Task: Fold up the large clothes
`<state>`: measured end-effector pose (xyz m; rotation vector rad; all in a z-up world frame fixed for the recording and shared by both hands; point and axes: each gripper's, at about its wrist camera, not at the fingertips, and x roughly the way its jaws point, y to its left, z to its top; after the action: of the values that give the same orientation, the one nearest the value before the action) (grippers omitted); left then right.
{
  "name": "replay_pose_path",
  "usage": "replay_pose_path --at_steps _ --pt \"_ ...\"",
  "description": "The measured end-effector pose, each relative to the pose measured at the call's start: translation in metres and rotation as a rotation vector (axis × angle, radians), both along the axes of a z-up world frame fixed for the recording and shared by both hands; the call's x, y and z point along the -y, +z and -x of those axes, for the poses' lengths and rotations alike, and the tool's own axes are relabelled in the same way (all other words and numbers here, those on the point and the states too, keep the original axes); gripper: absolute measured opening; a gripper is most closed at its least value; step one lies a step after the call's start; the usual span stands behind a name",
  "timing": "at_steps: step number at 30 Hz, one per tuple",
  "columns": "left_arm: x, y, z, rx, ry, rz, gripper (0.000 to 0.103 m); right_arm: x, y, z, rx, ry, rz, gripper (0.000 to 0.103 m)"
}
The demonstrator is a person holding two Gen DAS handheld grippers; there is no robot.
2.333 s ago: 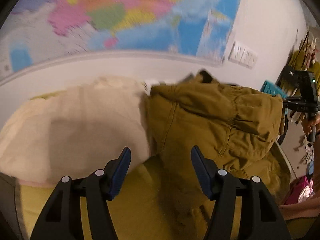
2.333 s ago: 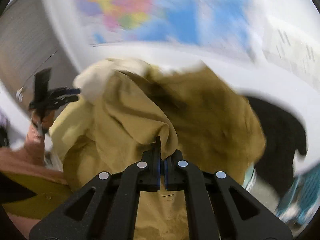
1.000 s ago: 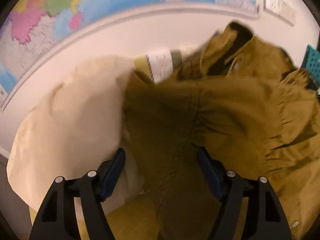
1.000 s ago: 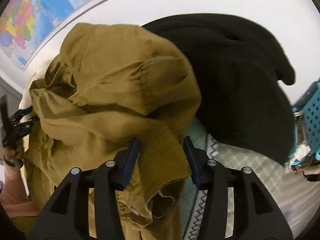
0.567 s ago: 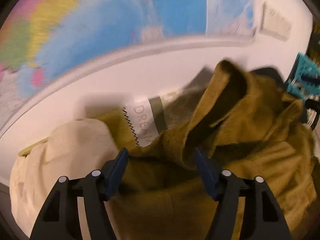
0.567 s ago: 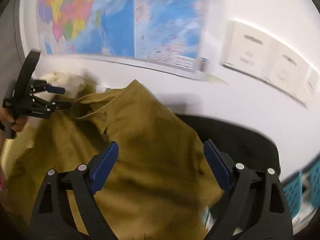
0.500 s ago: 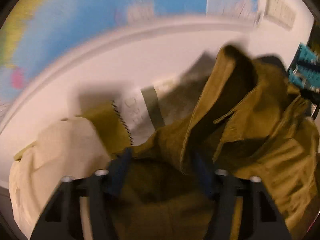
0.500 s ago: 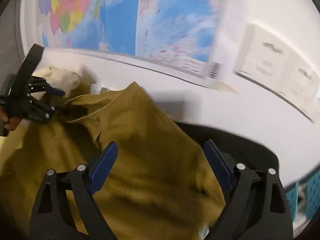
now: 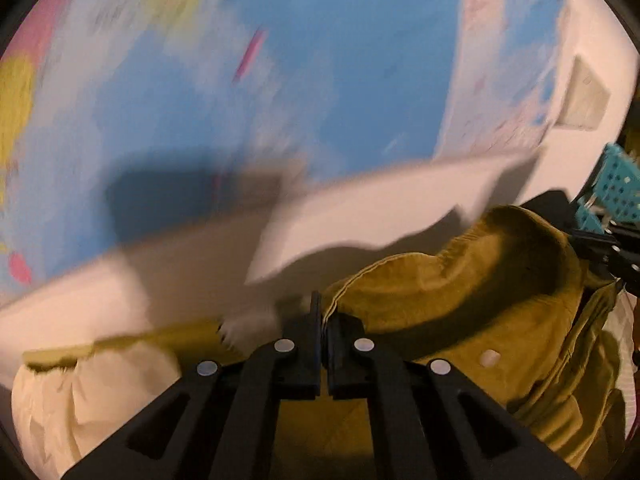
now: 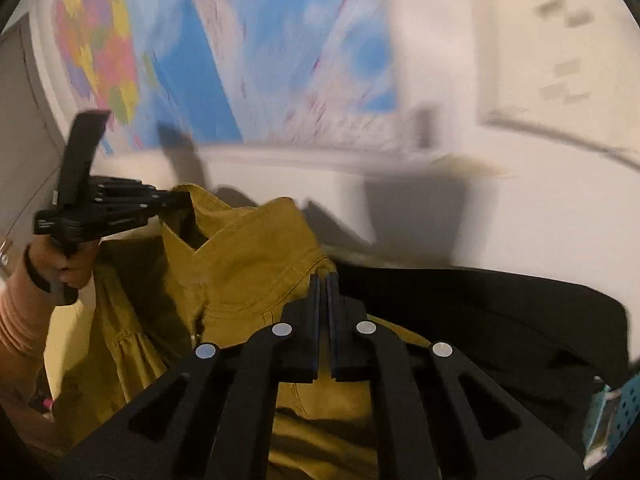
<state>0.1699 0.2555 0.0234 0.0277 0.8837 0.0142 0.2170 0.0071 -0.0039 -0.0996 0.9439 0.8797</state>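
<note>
An olive-mustard shirt hangs lifted between my two grippers. My left gripper is shut on its collar edge at the shirt's left end. My right gripper is shut on the other shoulder or collar edge of the shirt. In the right wrist view the left gripper shows at the far left, held by a hand, pinching the shirt's collar. The shirt's body drapes down below both grippers. The view is blurred by motion.
A cream garment lies at lower left. A black garment lies at right. A wall map covers the wall behind. A teal basket stands at far right.
Both grippers were open over the shirt half a second ago; both have shut on its collar and shoulder edges and lifted it up toward the wall.
</note>
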Motion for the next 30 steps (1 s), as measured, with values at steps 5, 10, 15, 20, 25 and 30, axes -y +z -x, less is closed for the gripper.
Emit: replay_pose_path --at_steps 5,10,15,20,25,30 --pt "0.023 -0.011 -0.014 0.012 -0.009 -0.014 0.001 0.029 -0.002 0.007 0.035 -0.132 0.016 0.003" --pt "0.016 -0.030 -0.007 -0.027 0.073 -0.066 0.022 0.016 -0.037 -0.004 -0.006 -0.169 0.135 0.005" --pt "-0.004 0.003 0.070 0.110 0.027 -0.097 0.053 0.035 -0.002 0.025 0.089 -0.206 0.083 0.050" --pt "-0.007 0.002 0.142 0.124 -0.039 -0.202 0.064 0.059 0.037 0.096 0.168 -0.061 0.021 0.058" --pt "-0.006 -0.009 0.157 0.119 -0.021 -0.165 0.066 0.033 0.028 0.148 0.207 0.107 0.113 0.055" --pt "-0.004 -0.007 0.114 0.108 -0.007 -0.176 0.063 -0.010 0.024 0.134 0.361 0.069 0.224 0.080"
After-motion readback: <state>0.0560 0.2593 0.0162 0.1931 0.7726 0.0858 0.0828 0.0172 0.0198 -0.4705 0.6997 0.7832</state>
